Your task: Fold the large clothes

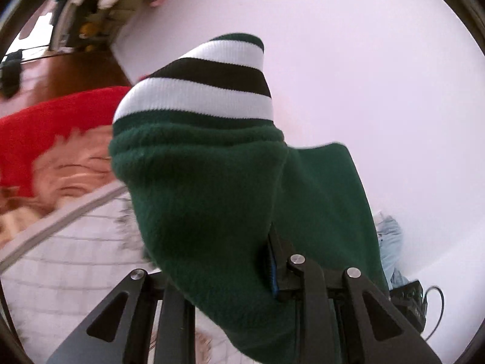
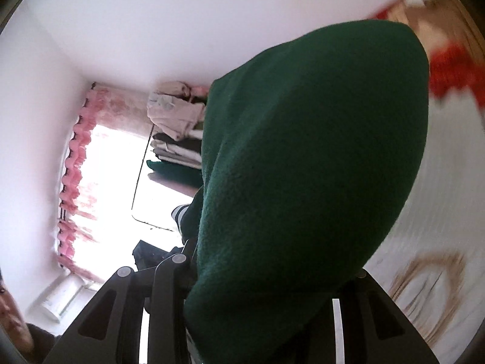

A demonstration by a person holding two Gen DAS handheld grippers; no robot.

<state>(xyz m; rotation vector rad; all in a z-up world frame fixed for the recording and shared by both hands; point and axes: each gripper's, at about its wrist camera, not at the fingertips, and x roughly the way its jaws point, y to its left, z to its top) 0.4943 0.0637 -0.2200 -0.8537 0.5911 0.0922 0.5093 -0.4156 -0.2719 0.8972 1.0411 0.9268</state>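
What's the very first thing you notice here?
A big dark green fleece garment fills the middle of both views, bunched over the left gripper and the right gripper. In the left view its striped cuff, white and dark, pokes upward. Behind it lies a bright red blanket.

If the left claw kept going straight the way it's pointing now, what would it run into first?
The green garment it already grips: bunched fleece and the striped cuff fill the line ahead of the left claw. Beyond that only the pale wall shows, though how far off is unclear.
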